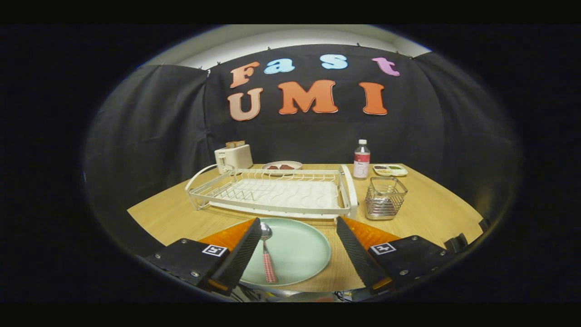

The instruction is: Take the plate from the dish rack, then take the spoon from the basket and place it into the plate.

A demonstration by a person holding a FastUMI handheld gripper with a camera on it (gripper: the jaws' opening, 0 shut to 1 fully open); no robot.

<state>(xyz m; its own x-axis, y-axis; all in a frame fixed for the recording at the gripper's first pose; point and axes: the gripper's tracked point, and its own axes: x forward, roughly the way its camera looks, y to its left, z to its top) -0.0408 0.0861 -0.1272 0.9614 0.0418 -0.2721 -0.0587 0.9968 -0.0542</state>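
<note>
A pale green plate [295, 252] lies flat on the wooden table [435, 209], in front of the white dish rack [277, 193]. On the plate's left part rests a spoon [267, 252] with a red-and-white checked handle, its bowl pointing toward the rack. My gripper [299, 243] is open just above the plate, with the spoon close beside the left finger and nothing held between the fingers. The wire basket [385, 197] stands to the right of the rack, beyond the right finger.
At the back of the table stand a white toaster [233, 156], a small plate with food [282, 166], a bottle with a red label [361, 160] and a small divided dish [390, 170]. Black cloth walls close in the booth.
</note>
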